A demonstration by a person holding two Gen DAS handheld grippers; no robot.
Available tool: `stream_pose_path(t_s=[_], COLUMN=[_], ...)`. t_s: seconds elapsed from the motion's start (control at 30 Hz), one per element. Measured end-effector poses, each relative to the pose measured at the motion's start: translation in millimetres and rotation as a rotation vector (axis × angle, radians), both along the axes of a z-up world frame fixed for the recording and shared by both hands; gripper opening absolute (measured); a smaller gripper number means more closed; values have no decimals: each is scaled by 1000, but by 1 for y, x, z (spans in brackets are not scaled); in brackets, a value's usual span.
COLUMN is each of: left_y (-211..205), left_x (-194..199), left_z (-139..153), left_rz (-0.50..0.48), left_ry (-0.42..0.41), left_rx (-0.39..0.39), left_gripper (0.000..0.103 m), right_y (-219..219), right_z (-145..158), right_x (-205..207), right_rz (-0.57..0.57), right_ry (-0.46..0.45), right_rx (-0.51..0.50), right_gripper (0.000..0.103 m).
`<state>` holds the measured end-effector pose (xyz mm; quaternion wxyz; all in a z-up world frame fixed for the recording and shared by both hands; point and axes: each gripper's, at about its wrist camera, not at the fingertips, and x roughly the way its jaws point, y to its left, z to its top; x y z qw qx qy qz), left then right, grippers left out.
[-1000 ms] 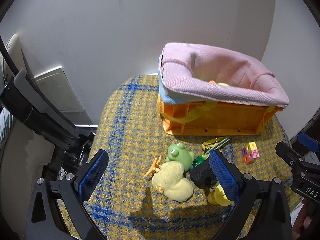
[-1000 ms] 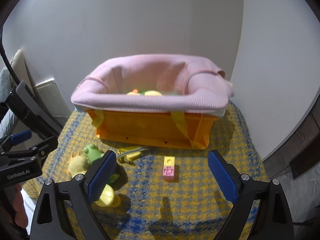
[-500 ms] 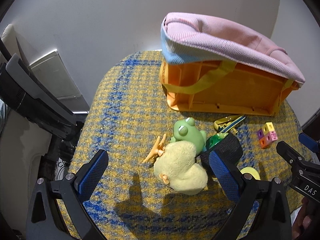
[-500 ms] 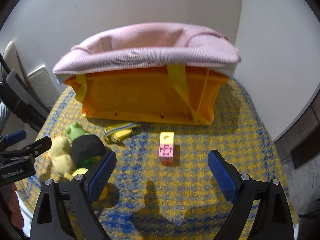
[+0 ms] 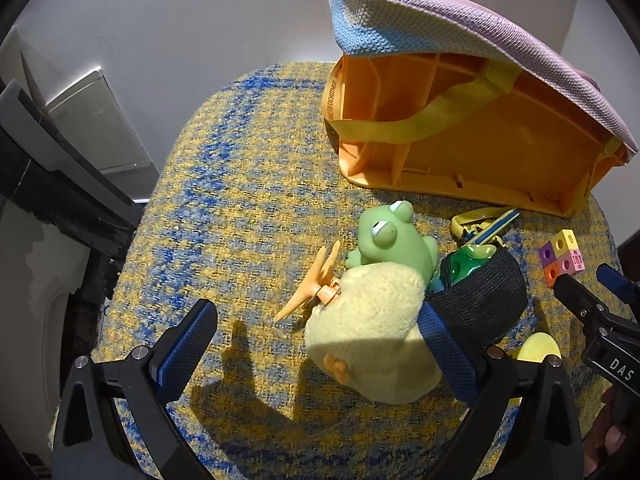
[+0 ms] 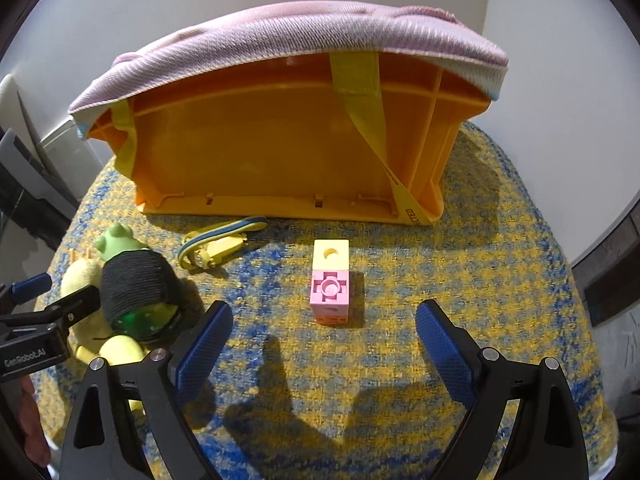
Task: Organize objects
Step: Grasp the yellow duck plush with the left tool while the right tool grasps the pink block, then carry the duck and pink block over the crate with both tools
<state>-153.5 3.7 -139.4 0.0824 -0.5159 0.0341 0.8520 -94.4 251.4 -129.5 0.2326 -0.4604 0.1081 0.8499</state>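
Low over the checked worktop (image 6: 480, 280), both grippers gape unclenched, the left (image 5: 316, 344) around the plush (image 5: 368, 324) beside the frog (image 5: 392, 240), the right (image 6: 324, 340) before the blocks (image 6: 330, 280) near the bin (image 6: 280, 136).

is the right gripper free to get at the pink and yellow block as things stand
Probably yes. The right gripper has its jaws open, and the pink and yellow block stands alone on the cloth straight ahead between them, with nothing lying in that path.
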Motion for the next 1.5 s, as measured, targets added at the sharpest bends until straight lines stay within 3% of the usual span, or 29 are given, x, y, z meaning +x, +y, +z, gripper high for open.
stream_pose_path(t_s=[0.17, 0.3, 0.37, 0.47, 0.57, 0.6, 1.03, 1.5], left_y=[5, 8, 11, 15, 14, 14, 3, 0], left_x=[-5, -7, -8, -6, -4, -2, 20, 30], left_z=[-7, -10, -9, -6, -5, -5, 18, 79], left_rz=[-7, -23, -38, -47, -44, -45, -18, -23], left_ry=[-18, -25, -23, -10, -7, -5, 28, 152], left_rx=[15, 33, 36, 24, 34, 33, 27, 34], left_gripper=[97, 82, 73, 68, 64, 62, 60, 60], right_y=[9, 14, 16, 19, 20, 19, -7, -11], right_z=[-8, -14, -16, -20, -20, -20, 9, 63], right_x=[-5, -8, -9, -8, -5, -5, 5, 16], right_rz=[-23, -37, -39, -40, -39, -36, 8, 19], right_ry=[-11, -14, -17, -20, -16, -15, 28, 110], right_rx=[-8, -15, -25, -48, -56, -56, -13, 25], right_gripper=[93, 91, 81, 59, 35, 21, 21, 21])
